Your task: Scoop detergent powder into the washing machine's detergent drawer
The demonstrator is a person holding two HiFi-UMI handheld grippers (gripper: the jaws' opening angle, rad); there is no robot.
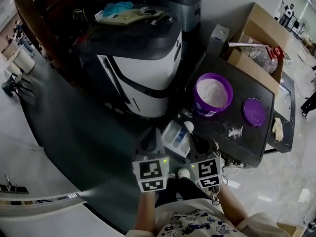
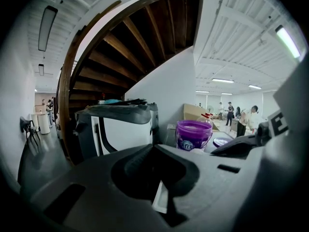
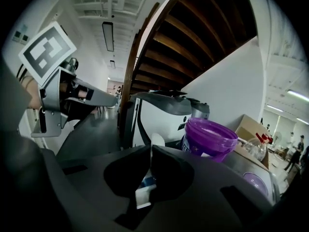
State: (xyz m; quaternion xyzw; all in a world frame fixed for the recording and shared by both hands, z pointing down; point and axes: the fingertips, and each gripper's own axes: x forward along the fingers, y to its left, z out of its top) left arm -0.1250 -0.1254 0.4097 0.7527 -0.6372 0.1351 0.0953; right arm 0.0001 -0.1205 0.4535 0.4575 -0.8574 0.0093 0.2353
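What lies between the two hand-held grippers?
The drawer, as the head view shows. The left hand-held gripper is shut on its edge. The right hand-held gripper is shut on the scoop, close by the drawer.

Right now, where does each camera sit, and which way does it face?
Head view: on the person's head, steeply down at the detergent drawer; left tool, right tool show.
Left gripper view: on the left tool, facing the washing machine; jaws grip the drawer's white edge.
Right gripper view: on the right tool, facing likewise; left tool shows.
All share the purple tub.
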